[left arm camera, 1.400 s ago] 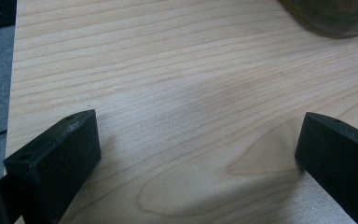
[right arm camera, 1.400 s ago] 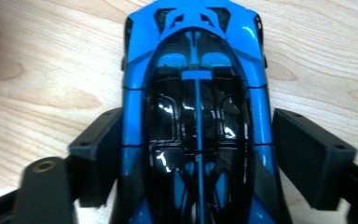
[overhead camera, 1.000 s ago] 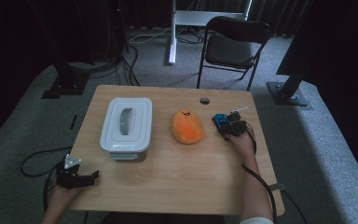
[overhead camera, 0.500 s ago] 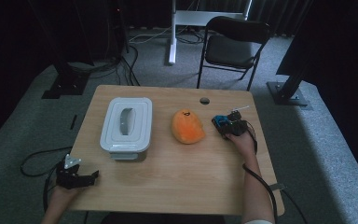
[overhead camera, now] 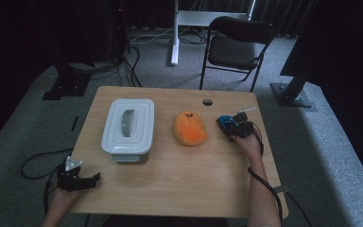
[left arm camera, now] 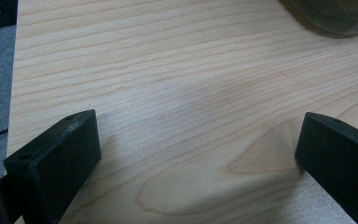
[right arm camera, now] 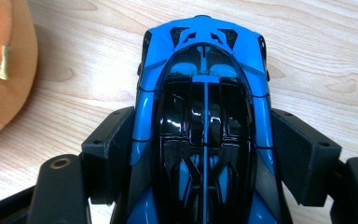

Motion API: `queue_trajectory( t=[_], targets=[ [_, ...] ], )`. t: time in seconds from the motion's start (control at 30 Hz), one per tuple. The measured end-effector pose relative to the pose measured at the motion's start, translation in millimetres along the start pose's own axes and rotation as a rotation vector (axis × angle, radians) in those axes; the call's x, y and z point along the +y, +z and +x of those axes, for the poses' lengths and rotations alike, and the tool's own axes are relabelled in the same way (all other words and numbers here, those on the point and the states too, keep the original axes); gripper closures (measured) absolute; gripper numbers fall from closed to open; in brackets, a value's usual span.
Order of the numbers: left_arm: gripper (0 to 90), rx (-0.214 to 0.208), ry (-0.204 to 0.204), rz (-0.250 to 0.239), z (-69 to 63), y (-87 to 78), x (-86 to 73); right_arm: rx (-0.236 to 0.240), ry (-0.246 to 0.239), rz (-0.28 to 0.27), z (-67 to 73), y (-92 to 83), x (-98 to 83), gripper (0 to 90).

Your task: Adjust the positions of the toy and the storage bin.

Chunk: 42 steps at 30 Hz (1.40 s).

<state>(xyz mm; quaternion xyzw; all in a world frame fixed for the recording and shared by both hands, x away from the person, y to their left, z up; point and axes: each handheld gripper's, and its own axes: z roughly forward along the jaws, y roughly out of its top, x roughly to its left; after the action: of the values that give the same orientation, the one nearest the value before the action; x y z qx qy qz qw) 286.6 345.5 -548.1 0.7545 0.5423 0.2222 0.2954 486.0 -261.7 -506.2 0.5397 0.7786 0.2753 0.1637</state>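
Observation:
A blue and black toy car sits on the wooden table at the right, just right of an orange plush toy. My right gripper straddles the car from behind, both pads pressed against its sides. In the high view the car pokes out to the left of that gripper. My left gripper rests at the table's front left edge. In the left gripper view it stands wide open over bare wood.
A white lidded container stands left of centre; a corner of it lies far ahead of the left jaws. The orange plush lies close to the car's left. A black chair stands behind the table. A small round hole marks the back edge.

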Motion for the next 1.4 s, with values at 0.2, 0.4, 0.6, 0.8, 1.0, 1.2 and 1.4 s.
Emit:
queue_trajectory(
  t=[0.2,0.4,0.6,0.8,1.0,1.2,1.4],
  targets=[
    [0.4,0.0,0.0,0.0,0.0,0.0,0.0,-0.001,0.01,-0.014,-0.7,-10.3,-3.6,26.8],
    [0.4,0.0,0.0,0.0,0.0,0.0,0.0,-0.012,0.014,-0.019,-0.4,-19.2,-11.4,26.8],
    [0.4,0.0,0.0,0.0,0.0,0.0,0.0,-0.019,0.015,-0.025,-1.8,-29.0,-18.8,26.8],
    [0.4,0.0,0.0,0.0,0.0,0.0,0.0,-0.027,0.02,-0.035,-3.2,-39.2,-27.0,26.8],
    [0.4,0.0,0.0,0.0,0.0,0.0,0.0,-0.036,0.02,-0.045,-3.7,-47.8,-36.3,26.8],
    [0.4,0.0,0.0,0.0,0.0,0.0,0.0,-0.045,0.022,-0.049,-3.4,-55.6,-46.9,26.8],
    [0.4,0.0,0.0,0.0,0.0,0.0,0.0,-0.054,0.021,-0.05,-2.5,-60.7,-60.2,26.8]
  ],
)
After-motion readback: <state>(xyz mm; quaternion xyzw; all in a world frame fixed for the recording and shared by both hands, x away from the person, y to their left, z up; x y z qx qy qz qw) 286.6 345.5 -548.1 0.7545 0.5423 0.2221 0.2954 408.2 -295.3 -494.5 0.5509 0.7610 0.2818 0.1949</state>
